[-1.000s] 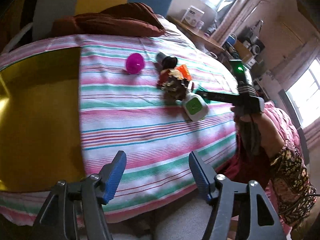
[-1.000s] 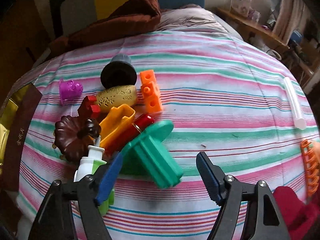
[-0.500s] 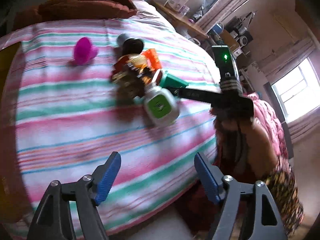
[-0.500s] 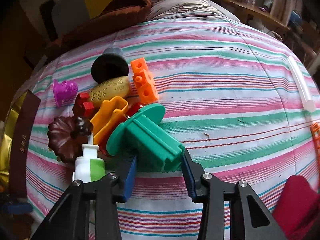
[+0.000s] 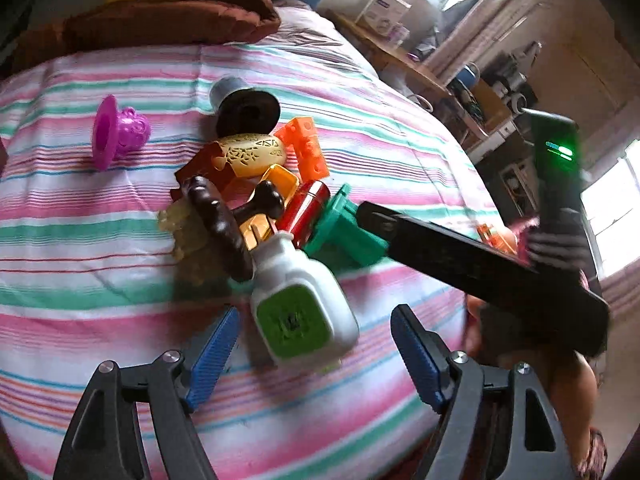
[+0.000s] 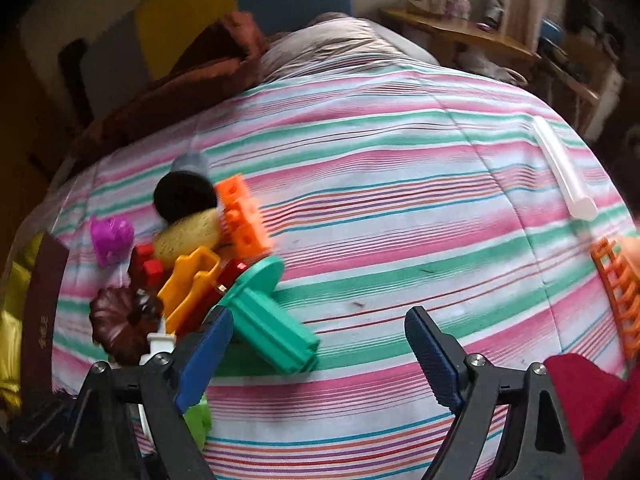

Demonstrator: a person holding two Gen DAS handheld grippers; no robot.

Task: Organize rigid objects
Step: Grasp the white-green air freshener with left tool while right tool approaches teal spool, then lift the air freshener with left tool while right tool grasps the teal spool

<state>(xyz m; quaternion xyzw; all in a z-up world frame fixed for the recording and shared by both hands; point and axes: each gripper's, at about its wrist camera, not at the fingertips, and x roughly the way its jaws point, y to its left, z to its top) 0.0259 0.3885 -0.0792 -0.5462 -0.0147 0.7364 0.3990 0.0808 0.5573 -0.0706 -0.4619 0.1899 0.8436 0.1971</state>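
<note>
A pile of plastic toys lies on the striped bedspread (image 5: 100,288). In the left wrist view my left gripper (image 5: 316,352) is open, with the white and green bottle (image 5: 300,304) just ahead between its fingers. Behind it lie a brown flower mould (image 5: 218,224), a green stamp (image 5: 342,228), an orange block (image 5: 306,146) and a purple cup (image 5: 118,132). My right gripper (image 6: 320,356) is open and empty, with the green stamp (image 6: 268,316) lying at its left finger. The right tool's body (image 5: 480,264) reaches toward the pile.
A white tube (image 6: 564,172) lies at the right of the bed. An orange ladder piece (image 6: 616,288) is at the right edge. A brown pillow (image 5: 172,12) lies at the head. A gold and brown box (image 6: 28,320) sits at the left.
My right gripper was closed around the green stamp half a second ago; now it has opened and drawn back, leaving the stamp on the bed. My left gripper moved closer to the bottle.
</note>
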